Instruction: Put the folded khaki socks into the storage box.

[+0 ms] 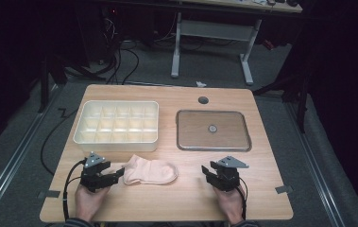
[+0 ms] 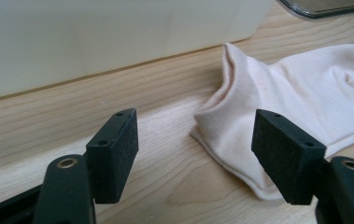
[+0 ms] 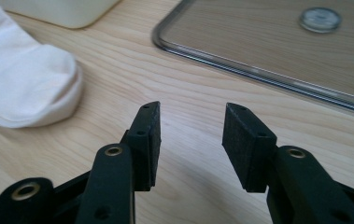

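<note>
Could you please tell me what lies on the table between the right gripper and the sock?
Nothing: in the high view only bare wooden table separates the right gripper from the sock. The right gripper view shows the same.

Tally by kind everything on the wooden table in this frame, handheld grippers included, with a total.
Pale pink fabric sock: 1
Cream plastic divided organiser box: 1
Clear flat rectangular lid with a round knob: 1
Black two-jaw grippers: 2, left gripper and right gripper, both open
Total: 5
</note>
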Demonstrator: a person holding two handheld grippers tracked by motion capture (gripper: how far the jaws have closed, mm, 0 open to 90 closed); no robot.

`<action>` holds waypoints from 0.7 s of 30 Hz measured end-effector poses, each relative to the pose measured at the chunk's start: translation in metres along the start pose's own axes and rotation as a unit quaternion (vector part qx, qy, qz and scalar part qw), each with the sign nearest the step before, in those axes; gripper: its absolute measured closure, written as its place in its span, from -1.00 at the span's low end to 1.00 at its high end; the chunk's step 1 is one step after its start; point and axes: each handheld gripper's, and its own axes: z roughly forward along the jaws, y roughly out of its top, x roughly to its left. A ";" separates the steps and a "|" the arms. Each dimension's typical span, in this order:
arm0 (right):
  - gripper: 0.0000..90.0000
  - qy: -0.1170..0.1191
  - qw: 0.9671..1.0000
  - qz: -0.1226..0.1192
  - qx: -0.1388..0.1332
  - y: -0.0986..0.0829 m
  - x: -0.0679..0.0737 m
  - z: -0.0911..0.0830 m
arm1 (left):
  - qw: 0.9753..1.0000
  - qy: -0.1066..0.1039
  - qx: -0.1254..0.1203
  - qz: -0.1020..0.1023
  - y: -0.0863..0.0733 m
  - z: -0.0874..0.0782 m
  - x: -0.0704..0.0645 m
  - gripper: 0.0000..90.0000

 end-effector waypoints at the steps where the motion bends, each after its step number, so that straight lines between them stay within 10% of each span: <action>1: 0.27 0.005 1.000 -0.005 -0.001 0.001 0.003 0.001 | 1.000 -0.001 0.001 0.000 0.000 0.001 -0.001 -0.28; 21: 0.27 0.083 0.996 -0.044 0.009 0.019 0.059 0.033 | 1.000 0.000 0.015 0.010 0.003 0.015 -0.014 -0.24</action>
